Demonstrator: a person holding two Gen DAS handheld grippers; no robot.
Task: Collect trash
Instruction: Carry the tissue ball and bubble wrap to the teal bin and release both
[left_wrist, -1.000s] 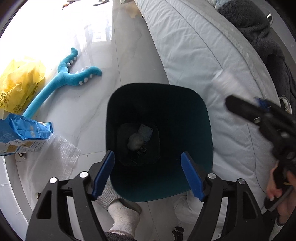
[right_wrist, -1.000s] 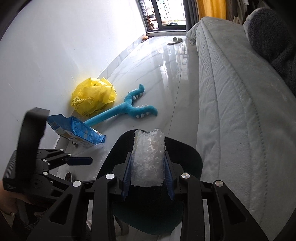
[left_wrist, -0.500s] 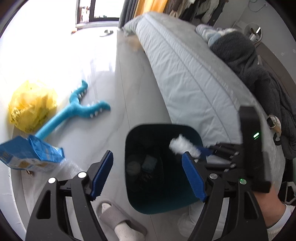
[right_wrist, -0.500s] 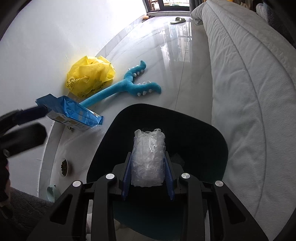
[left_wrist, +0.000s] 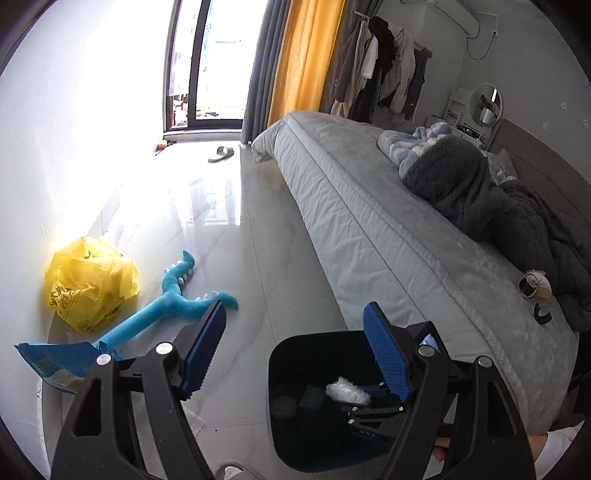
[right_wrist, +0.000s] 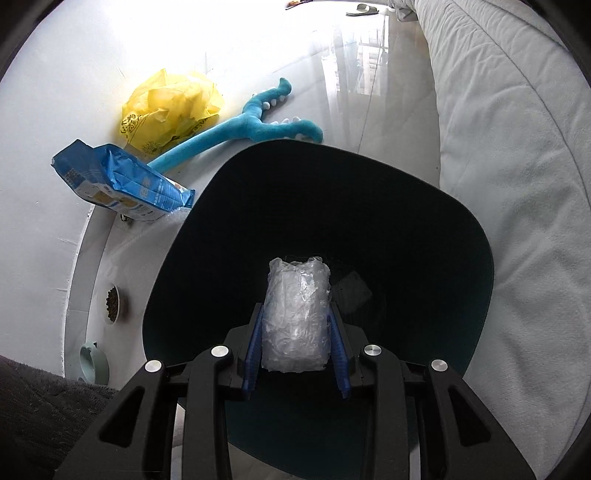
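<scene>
My right gripper is shut on a wad of clear bubble wrap, held just above the mouth of the dark teal bin and pointing steeply down into it. A few dark scraps lie on the bin's bottom. In the left wrist view the bin stands on the floor beside the bed, with the right gripper and its wad over the opening. My left gripper is open and holds nothing, raised above the bin's left side.
On the floor by the wall lie a crumpled yellow plastic bag, a blue plush toy and a blue packet. The bed runs along the right. A pet food bowl sits left of the bin.
The left gripper rose and tilted up, from looking into the bin to looking across the room. The right gripper sank toward the bin's mouth with the wad still in its grip.
</scene>
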